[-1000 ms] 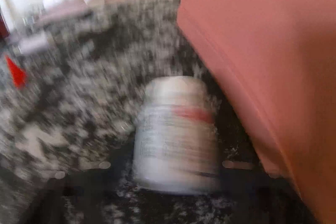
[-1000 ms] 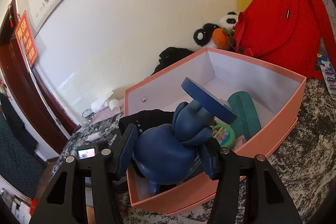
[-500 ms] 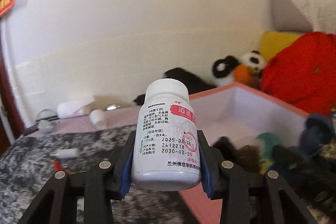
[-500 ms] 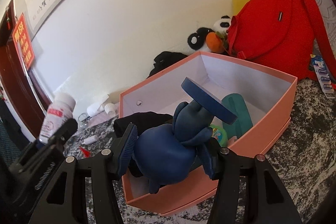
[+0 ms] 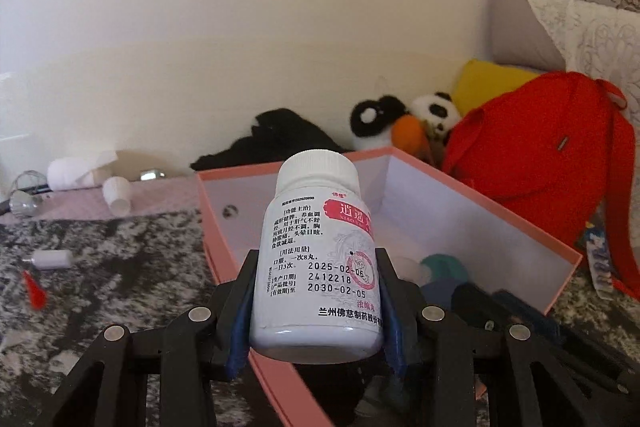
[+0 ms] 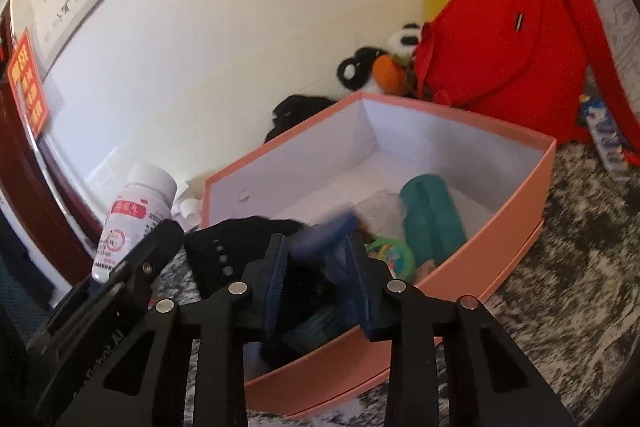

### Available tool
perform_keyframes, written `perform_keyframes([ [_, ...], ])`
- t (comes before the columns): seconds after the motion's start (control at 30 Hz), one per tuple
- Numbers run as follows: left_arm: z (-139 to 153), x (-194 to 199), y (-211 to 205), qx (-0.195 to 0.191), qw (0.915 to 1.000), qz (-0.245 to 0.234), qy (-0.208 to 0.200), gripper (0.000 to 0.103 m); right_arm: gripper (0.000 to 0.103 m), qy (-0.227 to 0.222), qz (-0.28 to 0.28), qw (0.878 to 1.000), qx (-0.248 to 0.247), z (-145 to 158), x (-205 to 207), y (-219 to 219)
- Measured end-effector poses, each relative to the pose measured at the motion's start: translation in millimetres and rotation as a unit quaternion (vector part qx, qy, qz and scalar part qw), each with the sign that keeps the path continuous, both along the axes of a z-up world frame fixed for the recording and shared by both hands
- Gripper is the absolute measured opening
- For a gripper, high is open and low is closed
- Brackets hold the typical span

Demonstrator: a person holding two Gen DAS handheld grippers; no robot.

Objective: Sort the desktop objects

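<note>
Right now your left gripper [image 5: 316, 303] clamps the white pill bottle [image 5: 318, 267] upright at centre frame, above the near-left rim of the pink box [image 5: 480, 211]. Your right gripper [image 6: 320, 279] stands spread over the box, a blurred blue toy [image 6: 328, 227] loose between its jaws. Next, I judge, carry the bottle inward over bare box floor before letting go.

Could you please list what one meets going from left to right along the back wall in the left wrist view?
White cup → black cloth → panda plush → yellow cushion → red backpack.
</note>
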State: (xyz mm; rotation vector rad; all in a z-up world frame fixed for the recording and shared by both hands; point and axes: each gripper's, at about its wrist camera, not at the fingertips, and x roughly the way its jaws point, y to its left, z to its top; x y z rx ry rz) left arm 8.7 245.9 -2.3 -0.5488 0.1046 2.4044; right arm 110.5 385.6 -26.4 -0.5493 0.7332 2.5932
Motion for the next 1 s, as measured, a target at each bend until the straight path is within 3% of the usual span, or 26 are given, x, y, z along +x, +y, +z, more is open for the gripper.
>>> perform_keyframes([
  [0.27,3,2,0,0.013,0.9999,-0.010,-0.003,0.044,0.034,0.007,-0.017,1.000,-0.008,2,11,3],
  [0.33,5,1,-2,0.021,0.9996,-0.016,-0.007,0.044,0.057,0.019,-0.043,0.999,-0.020,3,21,7],
  [0.37,4,1,-1,0.015,0.9997,-0.017,-0.004,0.044,0.062,0.028,-0.060,0.997,-0.025,4,27,10],
  [0.43,1,1,2,0.009,0.9998,-0.019,-0.003,0.044,0.096,0.078,-0.087,0.992,-0.043,7,45,14],
  [0.47,-2,1,6,0.005,0.9996,-0.027,-0.008,0.044,0.100,0.104,-0.100,0.988,-0.052,9,54,16],
  [0.6,-18,5,27,-0.023,0.9974,-0.065,-0.020,0.048,0.102,0.125,-0.107,0.985,-0.052,13,64,16],
  [0.67,-27,9,39,-0.039,0.9951,-0.088,-0.024,0.084,0.102,0.134,-0.110,0.984,-0.051,14,69,16],
  [0.7,-32,11,43,-0.046,0.9944,-0.092,-0.024,0.089,0.102,0.138,-0.112,0.983,-0.051,15,71,16],
  [0.83,-30,22,44,-0.057,0.9960,-0.069,-0.003,0.094,0.102,0.136,-0.113,0.982,-0.066,14,68,22],
  [1.0,-5,28,18,-0.025,0.9981,-0.018,0.053,0.099,0.102,0.154,-0.116,0.978,-0.076,16,71,27],
])
